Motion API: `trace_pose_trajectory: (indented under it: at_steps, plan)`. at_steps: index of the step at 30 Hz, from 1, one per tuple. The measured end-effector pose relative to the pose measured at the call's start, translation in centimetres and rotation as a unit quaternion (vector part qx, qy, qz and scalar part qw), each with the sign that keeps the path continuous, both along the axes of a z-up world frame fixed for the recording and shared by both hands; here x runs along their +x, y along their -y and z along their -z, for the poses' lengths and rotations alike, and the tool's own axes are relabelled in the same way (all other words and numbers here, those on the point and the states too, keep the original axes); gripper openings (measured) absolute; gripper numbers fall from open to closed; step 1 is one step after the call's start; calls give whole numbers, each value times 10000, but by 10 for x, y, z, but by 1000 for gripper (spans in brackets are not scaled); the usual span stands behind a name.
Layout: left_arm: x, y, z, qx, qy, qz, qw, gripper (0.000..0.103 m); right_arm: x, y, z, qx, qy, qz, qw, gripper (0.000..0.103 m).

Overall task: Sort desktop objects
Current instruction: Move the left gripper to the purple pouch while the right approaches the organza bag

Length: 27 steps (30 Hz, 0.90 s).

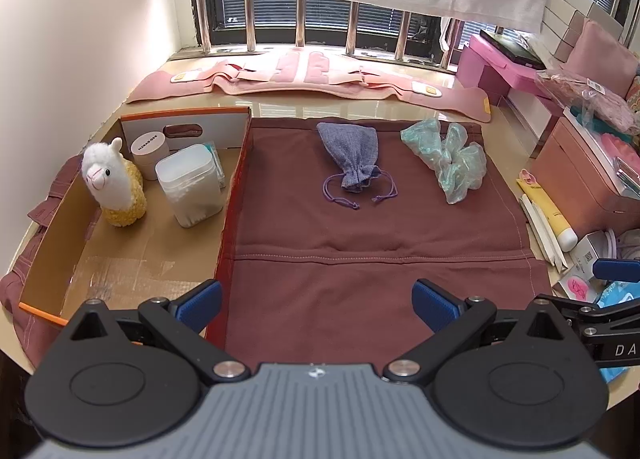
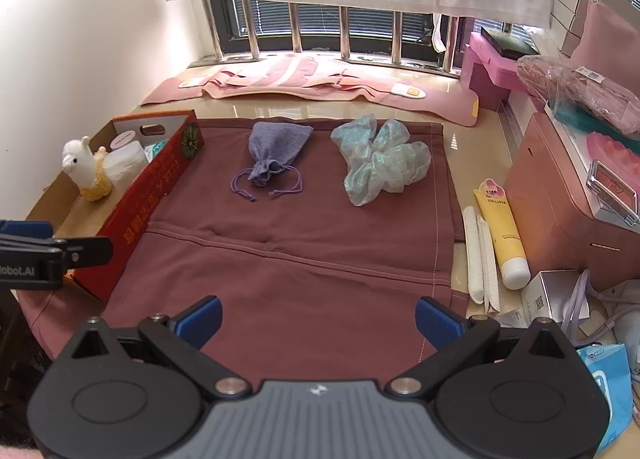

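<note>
Both claws hang spread and empty over a maroon cloth, sorting box at the left.

At the left of the left wrist view, the open cardboard box (image 1: 132, 255) holds an upright alpaca plush (image 1: 114, 183), a round white jar (image 1: 150, 153) behind it, and a clear lidded tub (image 1: 191, 185) with white contents; a teal item is wedged behind the tub, too hidden to identify. On the maroon cloth (image 1: 360, 251) in mid-frame lie a purple drawstring pouch (image 1: 354, 157) and, to its right and apart, a crumpled teal mesh bag (image 1: 450, 159). Along the right edge of the surface lies a yellow tube (image 2: 502, 235). The left claw (image 1: 318, 301) and right claw (image 2: 318, 319) both have fingers wide apart, gripping nothing.
</note>
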<state>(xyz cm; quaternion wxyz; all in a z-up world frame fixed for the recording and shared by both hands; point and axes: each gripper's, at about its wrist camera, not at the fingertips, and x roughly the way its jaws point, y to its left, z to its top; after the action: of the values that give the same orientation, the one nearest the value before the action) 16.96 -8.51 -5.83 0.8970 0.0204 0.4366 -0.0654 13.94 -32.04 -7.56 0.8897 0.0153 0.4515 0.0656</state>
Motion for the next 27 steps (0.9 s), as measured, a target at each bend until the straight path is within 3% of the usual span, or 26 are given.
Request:
trace_pose_trajectory:
  at_steps: [12,27]
  plan:
    - [23,9,0,165,113,167,9997,103,21,9,7,-118,-34,44,9999,103]
    - [91,31,2,362,319,539,9974,103,80,17,17,-335,72,14,9994,103]
